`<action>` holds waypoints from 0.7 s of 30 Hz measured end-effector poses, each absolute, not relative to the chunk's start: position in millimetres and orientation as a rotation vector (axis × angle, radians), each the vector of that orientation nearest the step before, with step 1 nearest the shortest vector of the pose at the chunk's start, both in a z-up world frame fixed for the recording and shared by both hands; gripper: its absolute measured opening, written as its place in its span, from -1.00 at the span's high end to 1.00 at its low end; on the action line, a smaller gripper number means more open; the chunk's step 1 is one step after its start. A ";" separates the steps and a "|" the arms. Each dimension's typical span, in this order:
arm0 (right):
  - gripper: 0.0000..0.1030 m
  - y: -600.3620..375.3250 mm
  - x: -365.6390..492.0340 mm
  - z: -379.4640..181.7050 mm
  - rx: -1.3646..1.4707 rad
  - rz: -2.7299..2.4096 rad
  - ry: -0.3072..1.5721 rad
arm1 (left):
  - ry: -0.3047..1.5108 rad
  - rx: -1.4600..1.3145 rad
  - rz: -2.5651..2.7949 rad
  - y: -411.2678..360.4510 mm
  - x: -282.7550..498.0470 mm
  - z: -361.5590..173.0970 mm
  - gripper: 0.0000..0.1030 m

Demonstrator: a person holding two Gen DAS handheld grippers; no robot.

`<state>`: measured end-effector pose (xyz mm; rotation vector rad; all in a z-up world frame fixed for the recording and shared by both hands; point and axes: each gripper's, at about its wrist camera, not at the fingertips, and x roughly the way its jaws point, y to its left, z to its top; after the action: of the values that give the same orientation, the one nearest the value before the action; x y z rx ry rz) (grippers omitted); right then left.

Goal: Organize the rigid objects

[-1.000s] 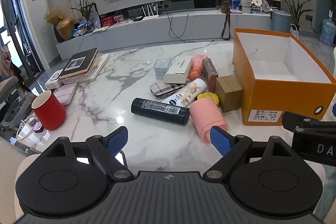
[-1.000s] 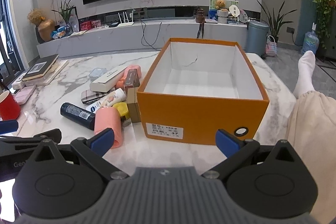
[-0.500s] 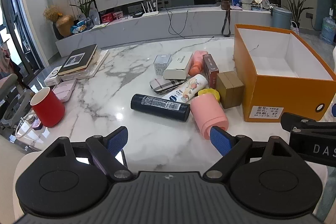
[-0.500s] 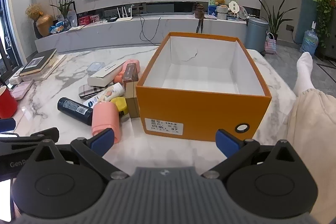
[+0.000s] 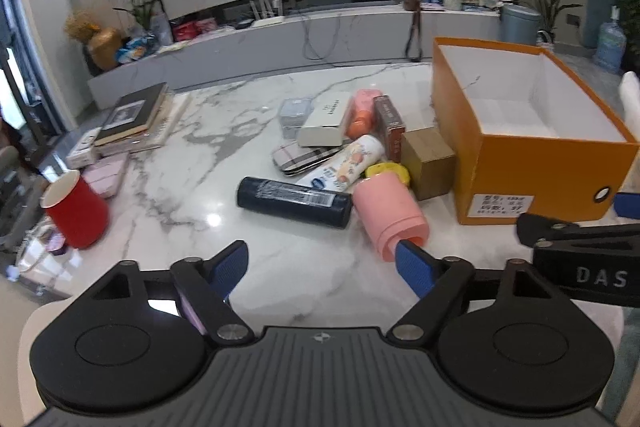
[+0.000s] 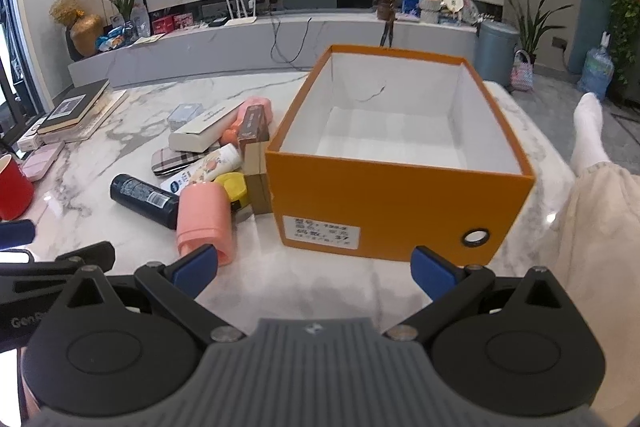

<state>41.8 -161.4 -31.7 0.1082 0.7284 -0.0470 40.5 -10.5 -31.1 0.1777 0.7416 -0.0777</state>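
left gripper (image 5: 322, 265) jaws have just been closing a bit, nothing between them, blue pads apart over bare marble table (image 5: 288, 267). right gripper (image 6: 314, 267) spread wide, empty, near the orange box (image 6: 400, 203). both views are slightly closer to the clutter than a second ago. pink cylinder (image 5: 390, 217) lies just beyond the left gripper's right pad, touching the black tube (image 5: 294, 202), left of the box. box empty, so sorting not started; pink cylinder looks like the first pick.
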 end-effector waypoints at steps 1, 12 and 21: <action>-0.96 -161.3 44.5 -32.2 0.113 -0.034 0.734 | 0.750 0.168 -0.095 -8.5 42.8 -30.8 -0.72; -0.47 -138.5 100.3 -42.2 0.173 0.192 0.891 | 0.900 0.232 -0.371 12.6 99.8 -26.8 0.09; -0.41 -116.3 156.4 -62.9 0.178 0.235 0.994 | 0.881 0.623 -0.614 10.4 158.0 -49.9 0.06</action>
<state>156.4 -116.3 -62.9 0.1778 0.9945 0.2352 158.0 10.4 -49.9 0.6228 0.8808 -0.6142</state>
